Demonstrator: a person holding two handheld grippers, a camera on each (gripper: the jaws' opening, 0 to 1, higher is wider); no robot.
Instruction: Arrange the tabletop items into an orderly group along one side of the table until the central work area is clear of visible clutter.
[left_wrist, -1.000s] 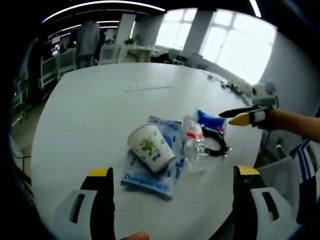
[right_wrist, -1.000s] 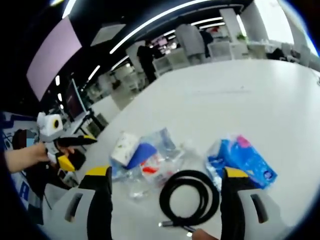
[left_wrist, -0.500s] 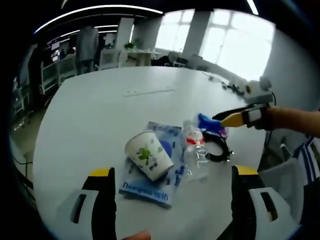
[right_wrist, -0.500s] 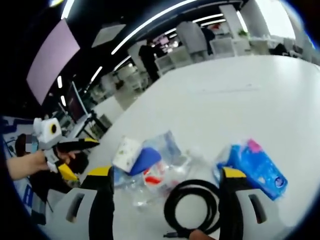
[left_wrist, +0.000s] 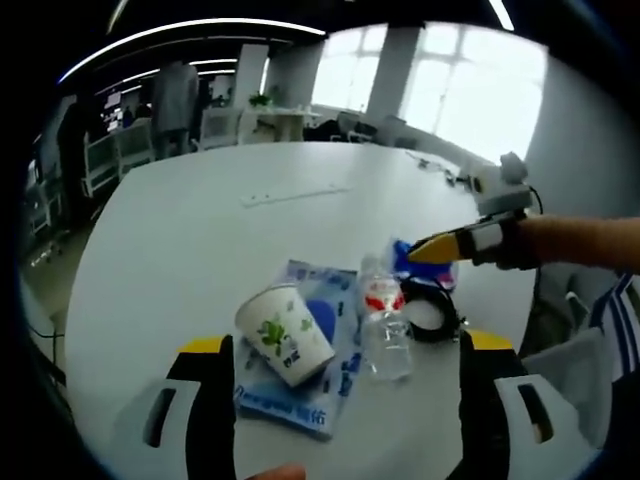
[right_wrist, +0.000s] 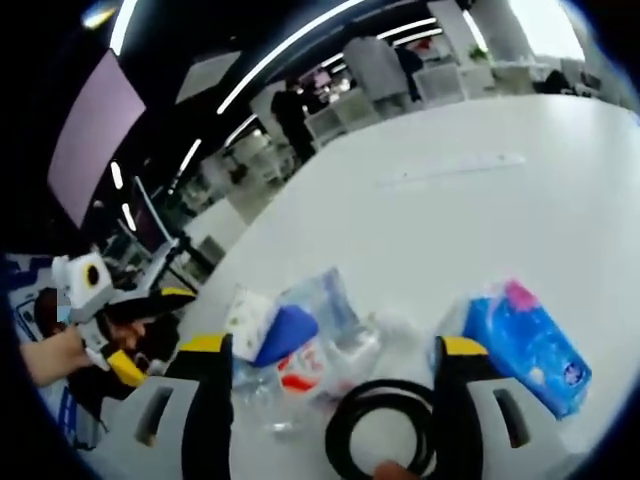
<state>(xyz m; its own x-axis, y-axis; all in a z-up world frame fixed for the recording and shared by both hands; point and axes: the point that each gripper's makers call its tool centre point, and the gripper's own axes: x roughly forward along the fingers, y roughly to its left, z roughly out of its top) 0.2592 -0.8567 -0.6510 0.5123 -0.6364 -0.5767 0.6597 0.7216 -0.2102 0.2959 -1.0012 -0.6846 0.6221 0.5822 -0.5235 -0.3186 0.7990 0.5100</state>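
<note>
Two sets of tongs hang over the white worktop (left_wrist: 180, 240), both with jaws apart and nothing between them. Left tongs (left_wrist: 340, 350) face a paper cup (left_wrist: 283, 333) lying tipped on a blue packet (left_wrist: 300, 385), a clear bottle (left_wrist: 383, 325) just beside it. Right tongs (right_wrist: 325, 350) are above a black cable coil (right_wrist: 375, 440), near the worktop's edge, with a blue tissue pack (right_wrist: 530, 345) close by.

Bright daylight pours through the windows (left_wrist: 450, 80) in the left gripper view, bleaching them white; ceiling light strips (right_wrist: 300, 40) streak the right gripper view. The white table (left_wrist: 200, 230) glares softly. Fisheye bending curves edges, and both views look slightly blurred
</note>
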